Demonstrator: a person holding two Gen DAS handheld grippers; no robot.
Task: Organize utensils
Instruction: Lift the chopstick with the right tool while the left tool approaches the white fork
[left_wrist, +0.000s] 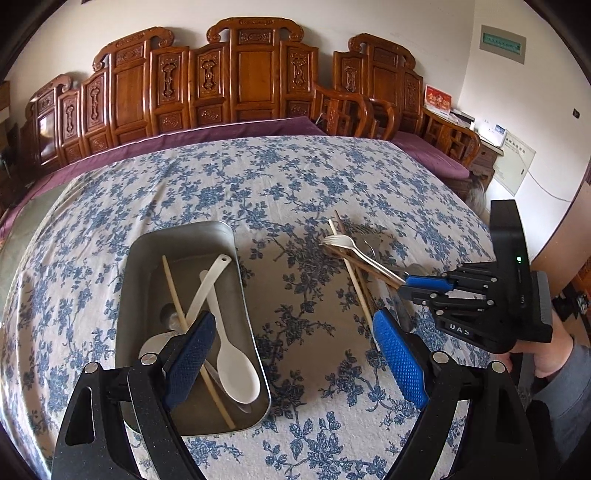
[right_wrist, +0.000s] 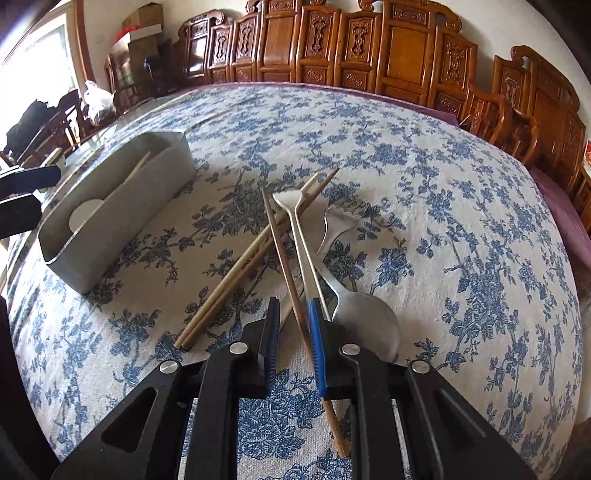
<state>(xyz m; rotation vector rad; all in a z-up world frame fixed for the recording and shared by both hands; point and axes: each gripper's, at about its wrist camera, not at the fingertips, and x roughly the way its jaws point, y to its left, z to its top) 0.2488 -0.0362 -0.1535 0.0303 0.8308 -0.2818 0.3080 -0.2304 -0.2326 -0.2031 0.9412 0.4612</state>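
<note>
A metal tray on the floral tablecloth holds white plastic spoons, a pale chopstick and a metal spoon. My left gripper is open and empty, hovering over the tray's near right edge. A loose pile lies to the right: a white plastic fork, a brown chopstick, pale chopsticks, a metal fork and a metal spoon. My right gripper is low over the pile, jaws narrowed around the brown chopstick and white fork handle, with a gap still visible. It also shows in the left wrist view.
The tray also shows at the left in the right wrist view. The table is covered in blue floral cloth. Carved wooden chairs line the far side. A hand in a grey sleeve holds the right gripper.
</note>
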